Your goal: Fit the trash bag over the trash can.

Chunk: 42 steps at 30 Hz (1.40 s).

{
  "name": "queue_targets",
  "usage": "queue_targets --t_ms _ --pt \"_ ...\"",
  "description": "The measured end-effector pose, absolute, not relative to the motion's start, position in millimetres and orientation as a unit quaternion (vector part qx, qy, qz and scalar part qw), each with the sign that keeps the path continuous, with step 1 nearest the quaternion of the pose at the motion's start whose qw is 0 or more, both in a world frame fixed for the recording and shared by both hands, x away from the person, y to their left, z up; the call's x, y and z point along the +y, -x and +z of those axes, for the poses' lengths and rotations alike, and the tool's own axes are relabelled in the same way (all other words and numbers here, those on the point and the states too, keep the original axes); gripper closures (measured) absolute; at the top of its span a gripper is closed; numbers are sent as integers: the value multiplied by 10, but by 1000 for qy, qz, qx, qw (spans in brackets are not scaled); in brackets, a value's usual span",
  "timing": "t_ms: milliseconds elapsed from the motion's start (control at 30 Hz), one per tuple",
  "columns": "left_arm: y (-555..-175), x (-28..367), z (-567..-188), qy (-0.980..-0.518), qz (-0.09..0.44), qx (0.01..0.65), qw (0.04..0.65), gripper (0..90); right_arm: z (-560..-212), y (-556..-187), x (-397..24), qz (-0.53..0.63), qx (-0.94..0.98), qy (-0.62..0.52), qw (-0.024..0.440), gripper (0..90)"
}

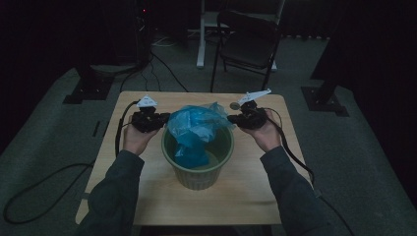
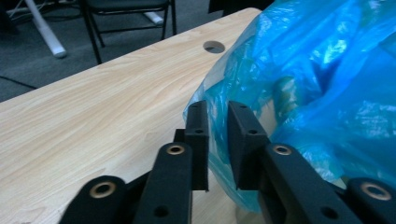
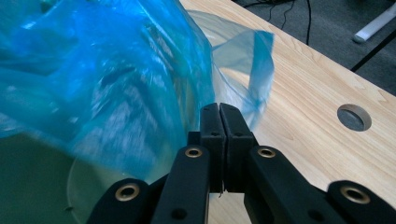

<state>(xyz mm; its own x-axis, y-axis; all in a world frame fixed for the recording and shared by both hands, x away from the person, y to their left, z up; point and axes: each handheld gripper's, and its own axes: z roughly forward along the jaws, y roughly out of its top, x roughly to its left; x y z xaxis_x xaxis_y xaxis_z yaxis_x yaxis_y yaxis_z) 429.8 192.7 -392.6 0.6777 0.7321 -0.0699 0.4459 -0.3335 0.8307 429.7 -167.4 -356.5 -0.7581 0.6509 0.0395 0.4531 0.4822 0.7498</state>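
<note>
1. The crumpled blue plastic bag [image 1: 196, 129] sits half inside the ribbed green bin [image 1: 197, 172] on the wooden counter [image 1: 147, 196].
2. The left tongs [image 2: 218, 140] stand slightly apart, bag film between them.
3. The right tongs [image 3: 219, 135] are pressed together on the bag's edge.

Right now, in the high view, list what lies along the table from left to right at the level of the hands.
left gripper → blue plastic bag rising out of the green bin → right gripper, with the table's round hole just behind it.
</note>
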Motion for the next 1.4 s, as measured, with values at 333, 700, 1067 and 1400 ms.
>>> queue_targets --t_ms 333,700,1067,1400 --pt "-4223 2008 -3923 -798 162 364 453 711 -3487 -4066 -1861 415 848 -300 137 787" --pt "-4242 1960 -3934 -800 161 363 450 726 -3503 -4024 -1799 422 858 -262 132 609" --pt "-4244 1931 -3958 -802 156 362 449 746 -3523 -4068 -1770 424 854 -266 141 900" --pt "-4251 1914 -3969 -802 156 363 447 747 -3533 -3985 -1799 430 859 -242 138 585"
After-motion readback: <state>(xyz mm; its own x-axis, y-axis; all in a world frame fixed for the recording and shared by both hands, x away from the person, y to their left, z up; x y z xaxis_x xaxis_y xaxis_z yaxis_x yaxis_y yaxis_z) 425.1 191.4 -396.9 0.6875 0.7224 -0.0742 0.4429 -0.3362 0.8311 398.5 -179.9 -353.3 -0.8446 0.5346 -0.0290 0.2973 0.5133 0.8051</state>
